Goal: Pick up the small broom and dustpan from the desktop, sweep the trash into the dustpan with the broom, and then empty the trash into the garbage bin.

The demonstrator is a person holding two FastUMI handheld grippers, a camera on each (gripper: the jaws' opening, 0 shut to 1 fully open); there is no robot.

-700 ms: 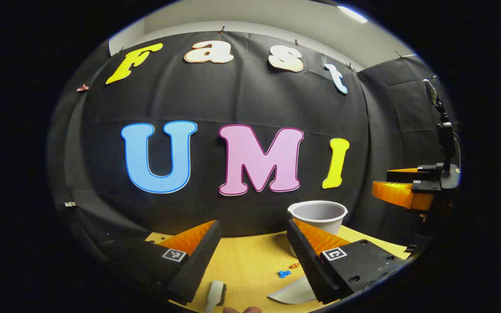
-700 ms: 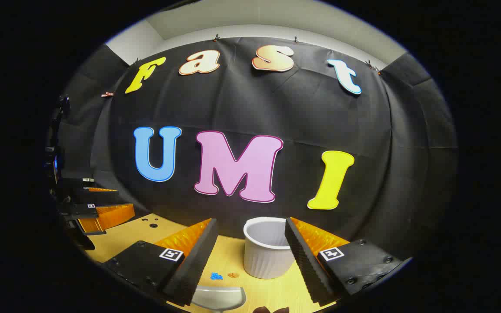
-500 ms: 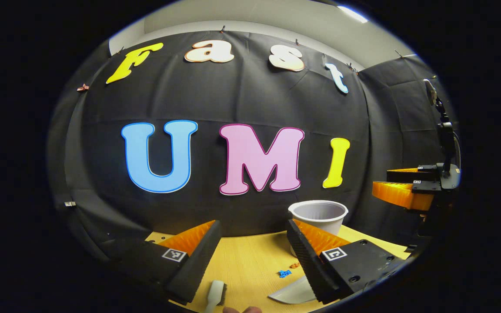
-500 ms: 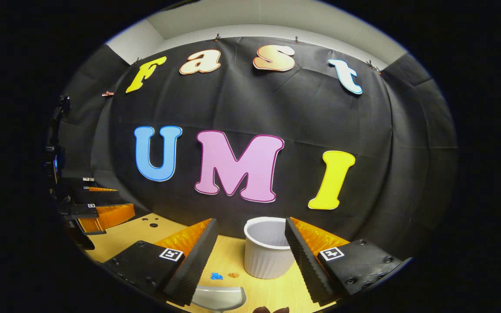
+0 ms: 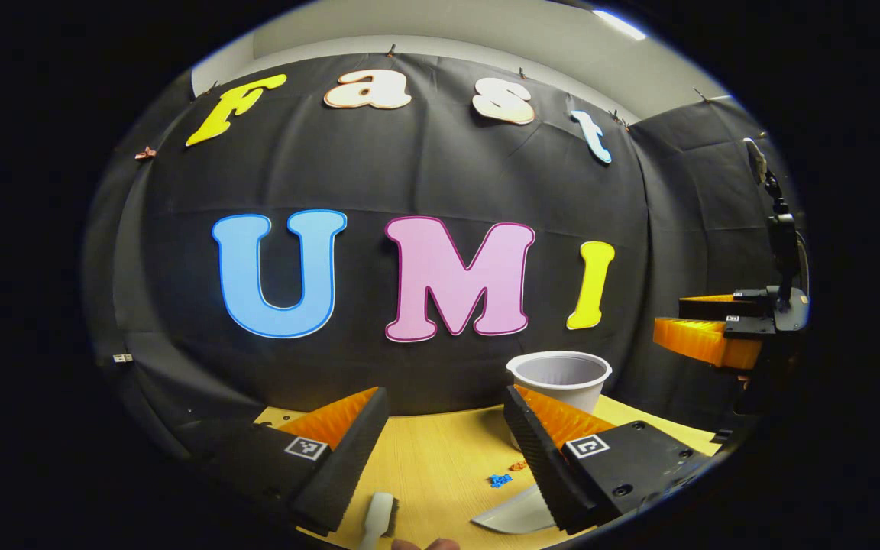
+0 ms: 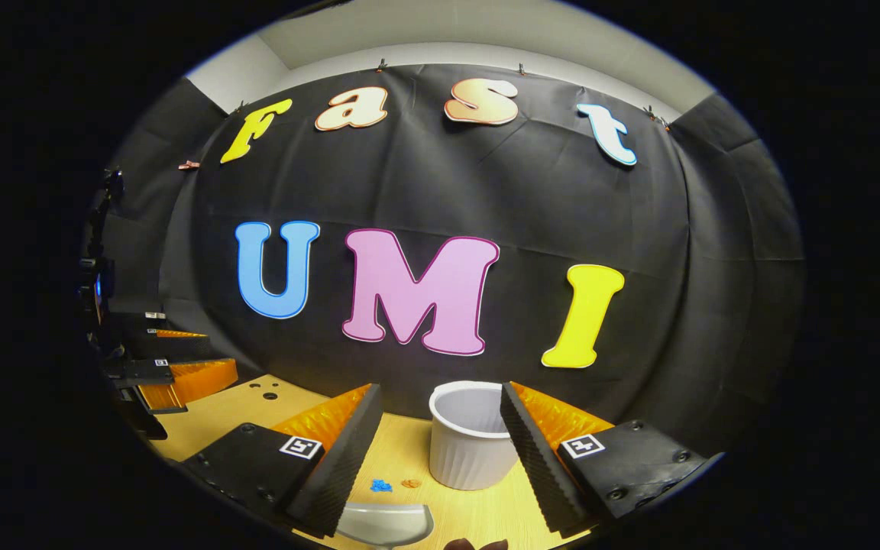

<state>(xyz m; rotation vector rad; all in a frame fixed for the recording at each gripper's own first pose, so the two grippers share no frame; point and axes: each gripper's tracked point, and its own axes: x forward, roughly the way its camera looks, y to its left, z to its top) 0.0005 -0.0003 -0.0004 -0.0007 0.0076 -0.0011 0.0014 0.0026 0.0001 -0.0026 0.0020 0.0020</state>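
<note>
While nothing is yet held, both grippers hover above the desktop point(image 5: 440, 451) at the very start of the task. Left gripper point(image 5: 446, 447): fingers spread wide, nothing between them. Right gripper point(image 6: 434, 451): likewise spread wide and empty.

Left gripper view: small broom point(image 5: 379, 519) lying flat on the wood at 6 o'clock, just beyond the left finger's tip; pale dustpan point(image 5: 512, 516) at 5 o'clock, partly hidden behind the right finger. Trash point(image 5: 499, 480), a few blue and brownish scraps, lying loose between broom and dustpan, just beyond the pan's edge. White ribbed garbage bin point(image 5: 560, 374) standing upright at 4 o'clock, farther back near the booth's wall, apparently empty. Right gripper also visible well off at 3 o'clock.

Right gripper view: dustpan at 6 o'clock near the lower edge, trash just beyond it, garbage bin upright between the fingers but well past their tips, untouched. Left gripper seen at 8 o'clock, apart from everything.

Progress, judged from the layout: no step completed. Still to do: grasp broom and dustpan, sweep scraps into the pan, tip the pan over the bin. Likely pairing by nearness: left gripper to broom, right gripper to dustpan.
</note>
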